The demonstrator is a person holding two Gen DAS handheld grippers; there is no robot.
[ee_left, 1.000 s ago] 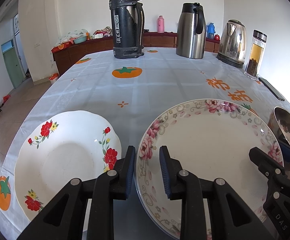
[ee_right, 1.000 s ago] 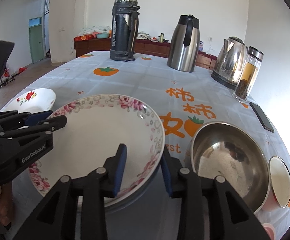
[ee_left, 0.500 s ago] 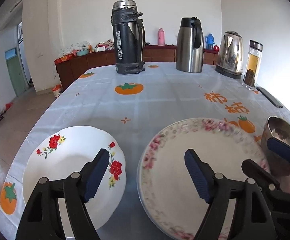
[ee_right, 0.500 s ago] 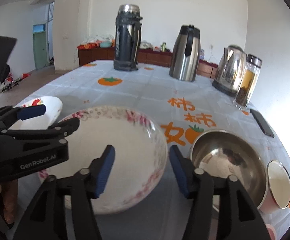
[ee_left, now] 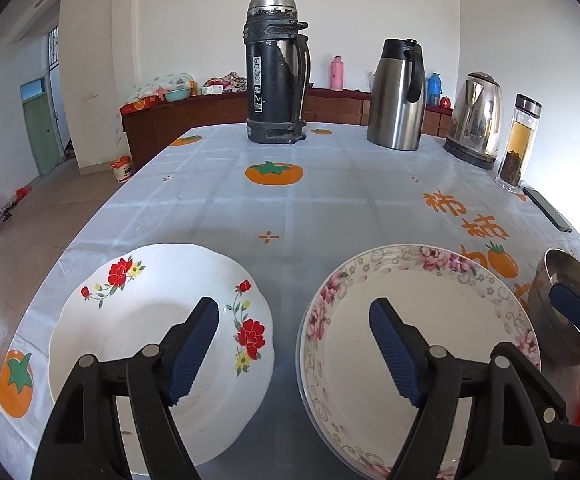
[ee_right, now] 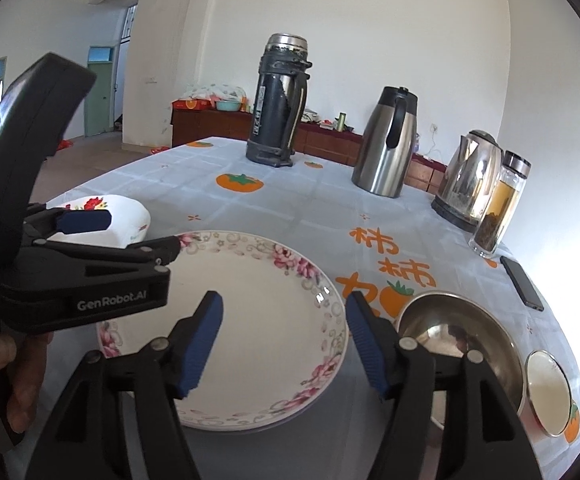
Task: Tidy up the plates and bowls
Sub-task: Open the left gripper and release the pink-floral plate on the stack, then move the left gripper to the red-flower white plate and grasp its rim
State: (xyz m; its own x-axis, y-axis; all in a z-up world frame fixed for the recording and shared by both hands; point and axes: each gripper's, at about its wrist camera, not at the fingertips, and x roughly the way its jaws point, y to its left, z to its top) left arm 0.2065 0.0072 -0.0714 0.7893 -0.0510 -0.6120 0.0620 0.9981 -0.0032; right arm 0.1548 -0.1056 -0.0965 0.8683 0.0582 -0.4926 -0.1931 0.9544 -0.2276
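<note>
Both sets of jaws released, nothing gripped; right gripper [ee_right: 284, 336] just widened. Pink-flowered plate [ee_left: 417, 344] flat on worktop [ee_left: 329, 200], lower right; red-flowered plate [ee_left: 130, 312] lower left beneath left gripper [ee_left: 293, 350]; steel bowl [ee_right: 457, 344] rightward.

Open left hand-held gripper [ee_left: 291, 354] above two plates [ee_left: 417, 320]

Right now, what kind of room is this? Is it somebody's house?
Probably a home dining room. A big table in a persimmon-print cloth holds plates, flasks and a kettle, with a low wooden cabinet of household clutter along the wall.
</note>
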